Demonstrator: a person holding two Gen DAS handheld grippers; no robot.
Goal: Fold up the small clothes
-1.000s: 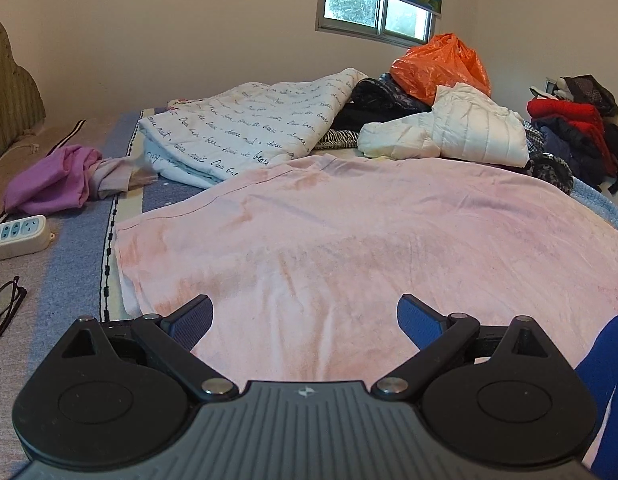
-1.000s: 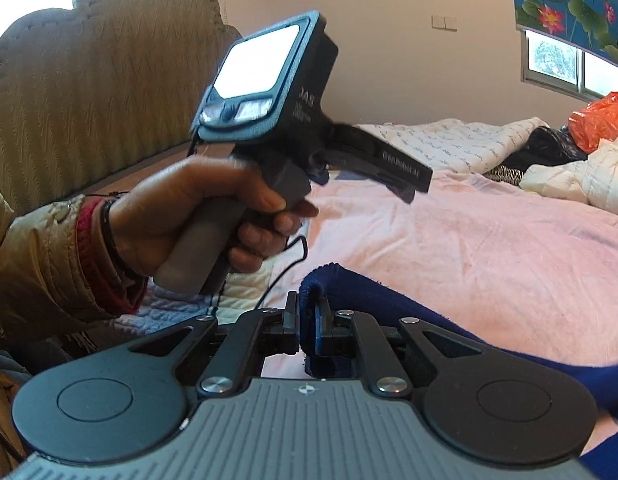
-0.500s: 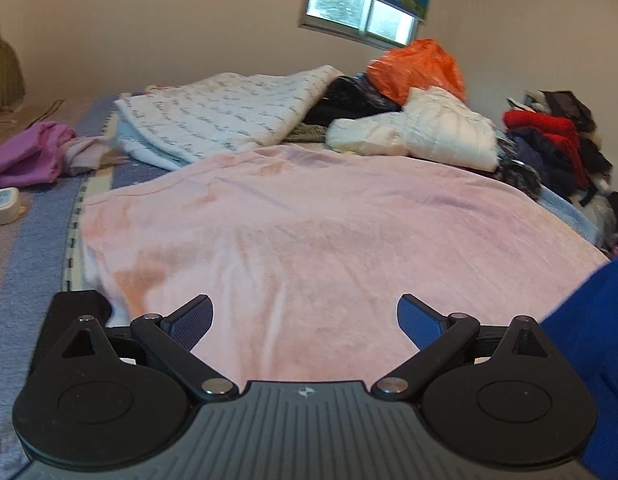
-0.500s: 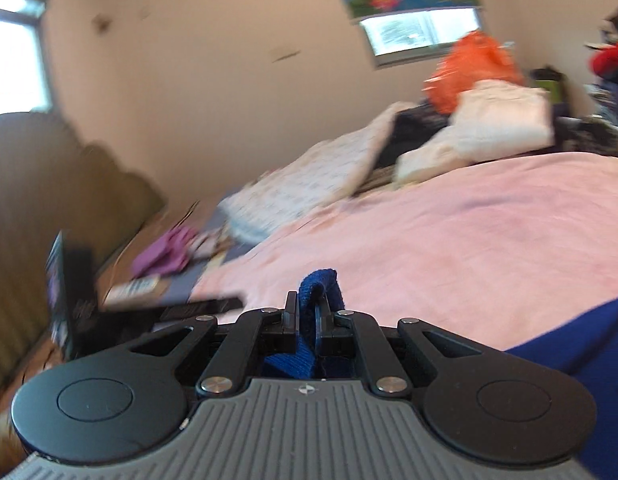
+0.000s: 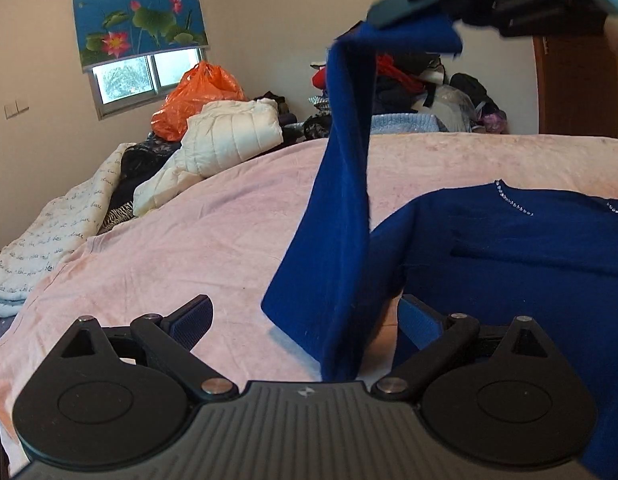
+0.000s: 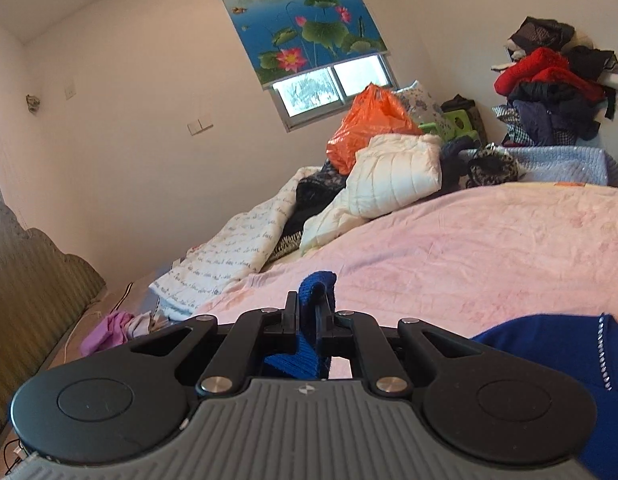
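A royal-blue sweater (image 5: 529,248) with a beaded neckline lies on the pink bedspread (image 5: 189,248). One sleeve (image 5: 341,200) hangs up from it, lifted high. My right gripper (image 6: 311,312) is shut on the sleeve's cuff (image 6: 317,284); it shows from outside at the top of the left wrist view (image 5: 413,4). My left gripper (image 5: 305,316) is open and empty, low over the bedspread, with the hanging sleeve between its fingers. The sweater body also shows at the right in the right wrist view (image 6: 549,340).
At the far side of the bed lie a white puffer jacket (image 5: 229,136), an orange plastic bag (image 5: 197,96) and a script-print quilt (image 5: 57,232). A clothes pile (image 6: 549,92) stands at the back right. A headboard (image 6: 25,280) is on the left.
My right gripper has lifted the blue cuff high, drawing the sleeve up off the bed. My left gripper has swung right toward the sweater, still open.
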